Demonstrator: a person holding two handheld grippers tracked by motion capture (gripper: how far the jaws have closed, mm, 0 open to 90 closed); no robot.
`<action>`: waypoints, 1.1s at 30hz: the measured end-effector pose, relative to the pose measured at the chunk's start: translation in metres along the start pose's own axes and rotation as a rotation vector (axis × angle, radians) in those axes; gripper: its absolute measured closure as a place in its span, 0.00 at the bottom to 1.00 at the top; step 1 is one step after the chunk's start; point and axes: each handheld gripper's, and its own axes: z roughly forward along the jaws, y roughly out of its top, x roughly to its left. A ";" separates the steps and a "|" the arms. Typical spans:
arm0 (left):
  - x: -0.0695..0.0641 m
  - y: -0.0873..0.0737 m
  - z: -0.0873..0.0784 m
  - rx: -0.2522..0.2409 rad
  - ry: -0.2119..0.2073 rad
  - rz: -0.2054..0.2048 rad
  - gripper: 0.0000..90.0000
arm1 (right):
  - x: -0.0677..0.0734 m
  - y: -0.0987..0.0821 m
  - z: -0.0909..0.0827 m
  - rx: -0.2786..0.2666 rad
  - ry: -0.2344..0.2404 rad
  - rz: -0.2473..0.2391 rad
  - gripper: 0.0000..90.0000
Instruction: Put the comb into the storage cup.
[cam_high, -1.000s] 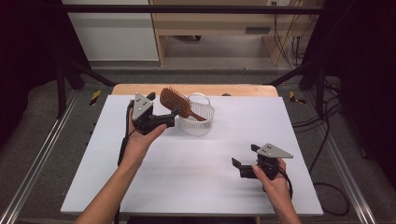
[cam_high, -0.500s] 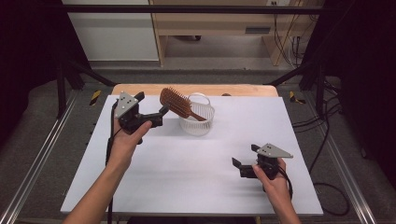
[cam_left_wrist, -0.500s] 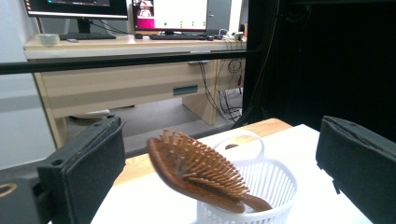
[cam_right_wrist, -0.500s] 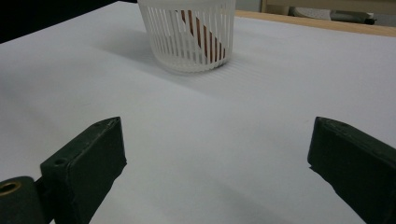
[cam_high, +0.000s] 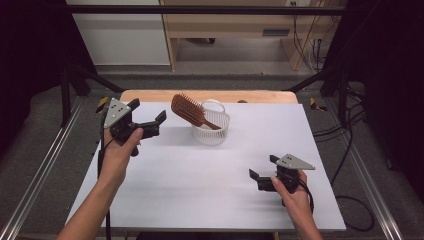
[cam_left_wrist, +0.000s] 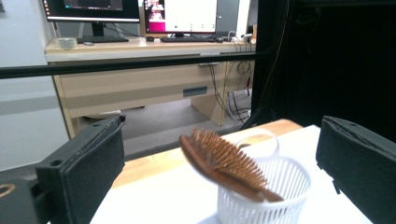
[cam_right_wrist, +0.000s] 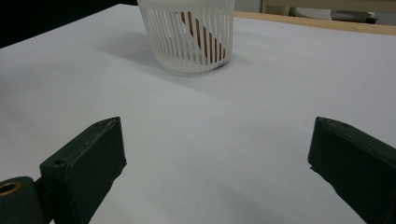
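A brown wooden hairbrush (cam_high: 187, 109) stands tilted in a small white slatted basket (cam_high: 214, 134) at the back middle of the white table (cam_high: 200, 200), its head leaning out to the left. My left gripper (cam_high: 148, 111) is open and held above the table just left of the brush, apart from it. The left gripper view has the brush (cam_left_wrist: 224, 163) and basket (cam_left_wrist: 280, 200) between its spread jaws, farther off. My right gripper (cam_high: 262, 166) rests open low at the front right. Its view faces the basket (cam_right_wrist: 161, 32), the brush handle (cam_right_wrist: 205, 39) showing through the slats.
A wooden strip (cam_high: 150, 95) borders the table's far side. Metal rails (cam_high: 40, 180) run along both sides, with cables (cam_high: 340, 130) on the floor at the right. A desk with monitors (cam_left_wrist: 140, 46) stands beyond the table.
My left gripper has drawn back to the left, away from the brush head. The brush stays leaning in the basket. The right gripper has not moved.
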 end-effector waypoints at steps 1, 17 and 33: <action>0.002 -0.001 -0.002 0.003 0.001 -0.002 0.02 | 0.000 0.000 0.000 0.001 -0.001 -0.002 0.05; 0.025 -0.006 -0.038 -0.016 0.017 -0.001 0.01 | 0.000 0.001 0.000 -0.004 -0.027 -0.012 0.04; 0.038 -0.006 -0.067 -0.046 0.034 0.002 0.01 | -0.001 0.001 -0.007 -0.085 -0.062 -0.045 0.05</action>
